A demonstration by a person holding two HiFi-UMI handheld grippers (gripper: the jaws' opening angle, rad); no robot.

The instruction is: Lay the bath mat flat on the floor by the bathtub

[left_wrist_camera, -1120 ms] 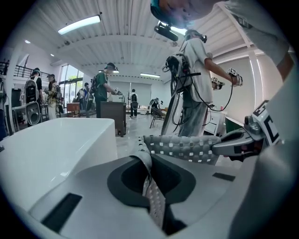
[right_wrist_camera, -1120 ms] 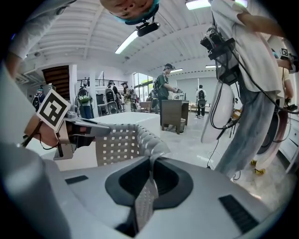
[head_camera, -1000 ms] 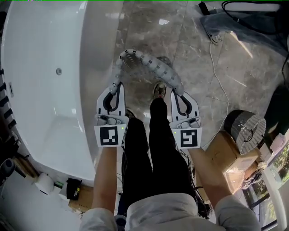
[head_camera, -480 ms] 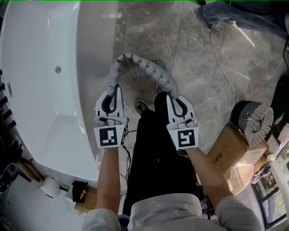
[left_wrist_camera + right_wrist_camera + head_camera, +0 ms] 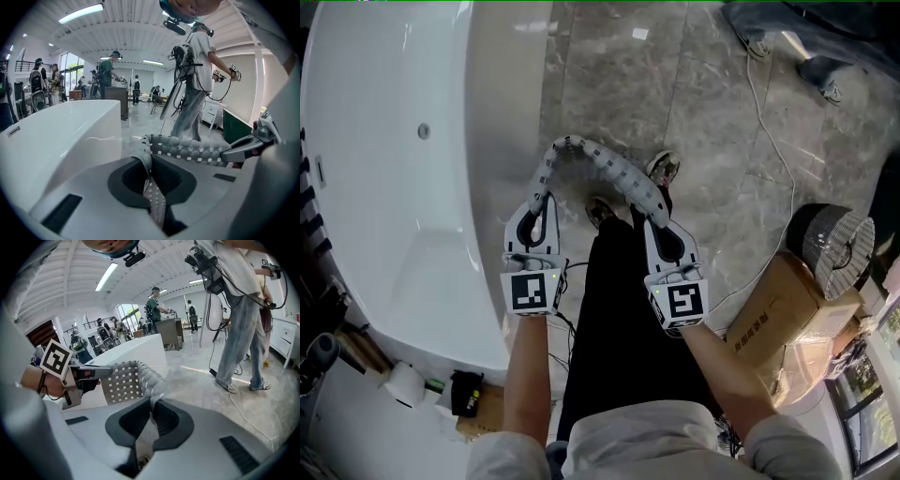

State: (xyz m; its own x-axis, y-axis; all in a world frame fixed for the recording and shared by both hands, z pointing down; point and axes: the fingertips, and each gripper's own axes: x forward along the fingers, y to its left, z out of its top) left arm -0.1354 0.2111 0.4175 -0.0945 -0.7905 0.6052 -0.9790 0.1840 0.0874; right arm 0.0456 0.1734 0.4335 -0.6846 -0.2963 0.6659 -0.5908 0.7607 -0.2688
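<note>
We find the left claw (image 5: 545, 194) and right claw (image 5: 656, 217) each clenched on one end of the bath mat (image 5: 602, 167). It arches between them above the floor (image 5: 712, 112), right of the bathtub (image 5: 394, 150). Both claws have sunk lately, so laying has begun.

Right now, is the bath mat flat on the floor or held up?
Held up: the bath mat arches between left gripper and right gripper, both shut on it.
</note>
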